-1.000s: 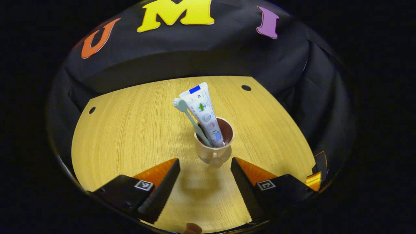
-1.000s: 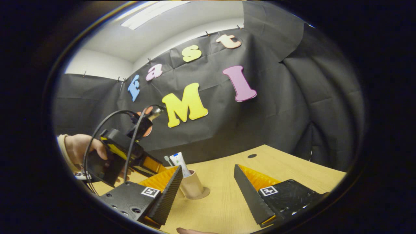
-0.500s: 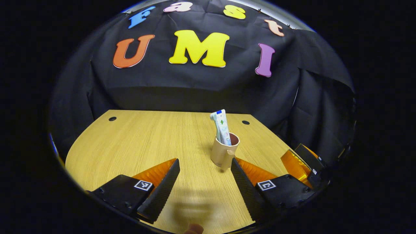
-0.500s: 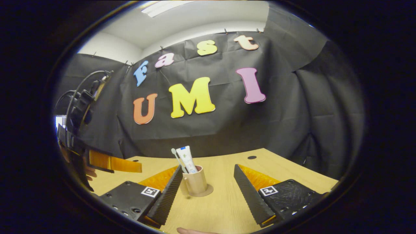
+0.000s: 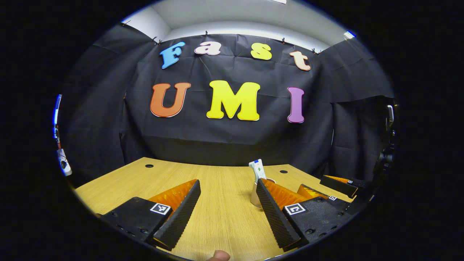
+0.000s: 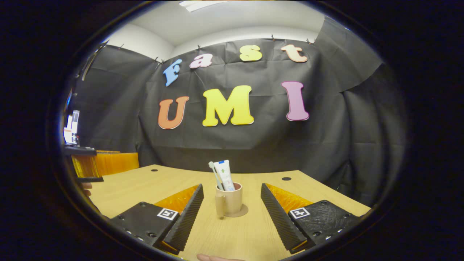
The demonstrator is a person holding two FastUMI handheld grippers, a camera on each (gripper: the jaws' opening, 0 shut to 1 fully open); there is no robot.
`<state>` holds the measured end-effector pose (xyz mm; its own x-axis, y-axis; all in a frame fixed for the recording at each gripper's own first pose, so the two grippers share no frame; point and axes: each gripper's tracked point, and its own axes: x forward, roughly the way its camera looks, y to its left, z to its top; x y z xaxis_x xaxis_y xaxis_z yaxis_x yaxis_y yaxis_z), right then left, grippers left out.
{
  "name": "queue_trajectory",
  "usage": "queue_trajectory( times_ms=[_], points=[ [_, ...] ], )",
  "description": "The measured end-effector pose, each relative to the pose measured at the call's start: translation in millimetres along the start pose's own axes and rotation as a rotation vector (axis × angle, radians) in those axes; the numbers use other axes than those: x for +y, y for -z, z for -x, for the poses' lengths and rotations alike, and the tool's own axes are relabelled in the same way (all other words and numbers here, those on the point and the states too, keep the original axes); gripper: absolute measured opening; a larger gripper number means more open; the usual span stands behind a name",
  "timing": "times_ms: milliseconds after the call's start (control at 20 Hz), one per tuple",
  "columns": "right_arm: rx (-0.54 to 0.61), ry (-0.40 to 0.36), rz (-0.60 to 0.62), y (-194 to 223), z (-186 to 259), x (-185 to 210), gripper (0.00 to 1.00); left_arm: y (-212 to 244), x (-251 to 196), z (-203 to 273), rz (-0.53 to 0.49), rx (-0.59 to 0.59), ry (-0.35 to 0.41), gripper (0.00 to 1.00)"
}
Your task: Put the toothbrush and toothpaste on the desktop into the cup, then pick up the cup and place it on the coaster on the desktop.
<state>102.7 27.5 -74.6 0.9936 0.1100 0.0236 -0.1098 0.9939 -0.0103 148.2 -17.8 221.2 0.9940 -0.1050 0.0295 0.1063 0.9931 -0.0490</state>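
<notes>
Left gripper (image 5: 227,206): held low and near level over the desktop (image 5: 217,217), looking toward the booth wall; its fingers are spread wide with nothing between them. A fingertip (image 5: 218,256) of the person shows at the bottom edge of the left gripper view.

Right gripper (image 6: 232,210): also low and near level over the desktop (image 6: 235,239), fingers parted wide and empty, aimed straight at the cup. In the left gripper view it (image 5: 333,185) shows at the far right, beyond the cup.

Cup (image 6: 229,200): upright on the coaster (image 6: 242,212), handle turned toward the right gripper's camera, standing apart from both of that gripper's fingers. In the left gripper view the cup (image 5: 255,197) is partly hidden behind that gripper's right-hand finger.

Toothbrush (image 6: 215,174): stands in the cup, head up, leaning left.

Toothpaste (image 6: 224,174): stands in the cup just right of the toothbrush; its top (image 5: 259,170) rises above the finger in the left gripper view.

Change, left gripper: a second ago it looked down on the cup from close above; it has since pulled back and tilted up, so the cup now looks smaller and farther off.

Change, right gripper: it has swung to bring the cup to the middle between its fingers. The left gripper, earlier close at the left with a hand on it, now shows at the left edge (image 6: 105,163).
</notes>
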Motion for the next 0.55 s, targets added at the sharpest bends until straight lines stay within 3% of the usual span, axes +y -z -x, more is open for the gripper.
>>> queue_trajectory(
  times_ms=[100,550],
  points=[
    [0.007,-0.005,-0.012,1,0,1,0.95,1,13,-3,-0.019,-0.016,-0.052,0.99],
    [-0.004,-0.016,-0.032,-4,10,-3,0.95,23,11,-12,0.031,0.039,-0.061,0.98]
  ],
)
